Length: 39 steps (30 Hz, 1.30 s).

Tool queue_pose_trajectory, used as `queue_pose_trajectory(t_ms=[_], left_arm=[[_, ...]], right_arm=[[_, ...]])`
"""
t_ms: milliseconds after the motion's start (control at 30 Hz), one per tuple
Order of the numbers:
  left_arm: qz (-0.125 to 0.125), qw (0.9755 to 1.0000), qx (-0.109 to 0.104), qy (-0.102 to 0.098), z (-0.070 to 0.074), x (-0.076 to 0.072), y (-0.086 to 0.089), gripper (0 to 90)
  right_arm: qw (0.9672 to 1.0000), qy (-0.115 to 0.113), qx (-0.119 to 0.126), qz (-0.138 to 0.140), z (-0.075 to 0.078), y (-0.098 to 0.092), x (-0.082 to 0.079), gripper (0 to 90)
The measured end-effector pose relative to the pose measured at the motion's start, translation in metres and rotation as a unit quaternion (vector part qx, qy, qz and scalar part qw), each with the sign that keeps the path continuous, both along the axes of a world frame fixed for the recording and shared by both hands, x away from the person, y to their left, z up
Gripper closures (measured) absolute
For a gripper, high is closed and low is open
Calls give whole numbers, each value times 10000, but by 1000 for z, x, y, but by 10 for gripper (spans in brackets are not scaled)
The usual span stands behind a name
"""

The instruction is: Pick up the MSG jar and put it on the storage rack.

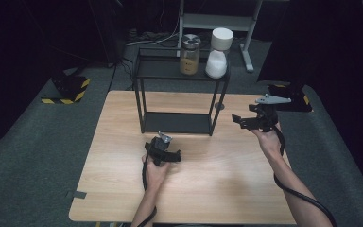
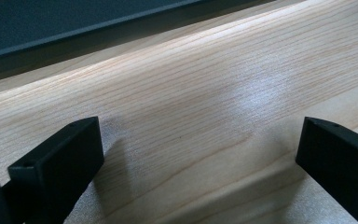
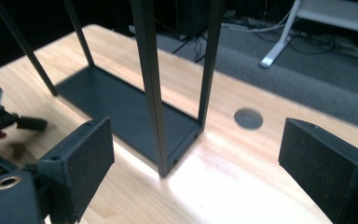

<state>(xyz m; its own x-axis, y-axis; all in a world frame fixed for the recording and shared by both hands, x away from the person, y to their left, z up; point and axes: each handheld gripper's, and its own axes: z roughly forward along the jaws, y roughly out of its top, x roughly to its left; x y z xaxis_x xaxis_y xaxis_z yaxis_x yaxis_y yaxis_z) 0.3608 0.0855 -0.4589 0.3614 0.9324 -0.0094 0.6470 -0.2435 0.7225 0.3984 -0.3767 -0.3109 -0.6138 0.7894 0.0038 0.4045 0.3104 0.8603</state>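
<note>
A black two-shelf metal rack [image 1: 179, 71] stands at the back middle of the wooden table [image 1: 217, 184]. On its top shelf stand a glass jar with yellowish contents [image 1: 189, 54] and a white jar [image 1: 218, 52]. My left gripper [image 1: 162, 150] is low over the table just in front of the rack, open, with bare wood between its jaws [image 2: 200, 158]. My right gripper [image 1: 248, 120] is held to the right of the rack, open and empty [image 3: 196, 163]. It looks at the rack's near corner post [image 3: 151, 93] and lower shelf [image 3: 121, 107].
A round cable hole [image 3: 248, 118] sits in the tabletop right of the rack. Grey carpet surrounds the table. A yellow-and-black striped base [image 1: 68, 90] lies on the floor at left, and a metal desk frame [image 1: 246, 47] stands behind.
</note>
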Motion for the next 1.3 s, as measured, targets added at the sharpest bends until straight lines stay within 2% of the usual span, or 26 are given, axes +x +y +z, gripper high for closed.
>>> queue_pose_trajectory(t_ms=[100, 133, 300, 333, 467, 733, 933, 1300], left_arm=[[2, 10000, -2, -1, 0, 0, 0, 6], [2, 10000, -2, -1, 0, 0, 0, 6], [3, 10000, -2, -1, 0, 0, 0, 6], [3, 10000, -2, -1, 0, 0, 0, 6], [1, 10000, -1, -3, 0, 0, 0, 6], [0, 10000, -2, -4, 0, 0, 0, 6], [5, 10000, 1, -1, 0, 0, 0, 6], [17, 10000, -4, -5, 0, 0, -1, 6]], right_arm=[[10000, 53, -18, -26, -9, -1, 0, 98], [9999, 92, -42, -51, -17, -2, 0, 99], [9997, 109, -144, -149, -37, -3, -4, 102], [9997, 109, -144, -149, -37, -3, -4, 102], [9993, 159, -163, -305, -55, -8, -7, 105], [9972, 390, -280, -578, -86, -11, -8, 110], [9955, 553, -208, -747, -110, -15, -11, 112], [9940, 687, -271, -803, -131, -11, -14, 102]])
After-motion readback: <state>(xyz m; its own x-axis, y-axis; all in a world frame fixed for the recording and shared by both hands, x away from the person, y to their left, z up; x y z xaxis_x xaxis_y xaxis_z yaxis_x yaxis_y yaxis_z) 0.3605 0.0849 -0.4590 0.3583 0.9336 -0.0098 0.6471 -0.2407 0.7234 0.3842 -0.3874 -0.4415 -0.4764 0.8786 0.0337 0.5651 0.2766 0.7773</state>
